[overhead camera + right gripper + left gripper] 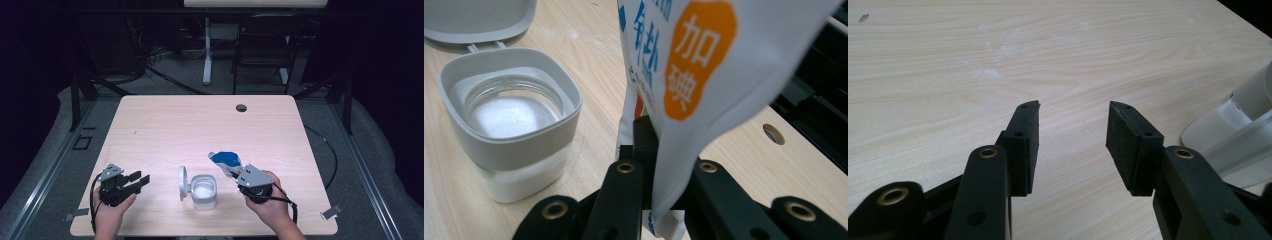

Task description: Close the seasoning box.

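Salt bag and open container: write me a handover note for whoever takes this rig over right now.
Right gripper: shut on the salt bag, held above the table just right of the container.
Left gripper: open, empty, low over the table left of the container.
Container: lid flipped open to its left, white grains already inside.
Done: lid open, bag gripped.
Left, probably: bring the bag over the opening, pour, set it down, close the lid.

Left gripper (pixel 141 180) fingers apart, right gripper (pixel 234 172) fingers clamped.
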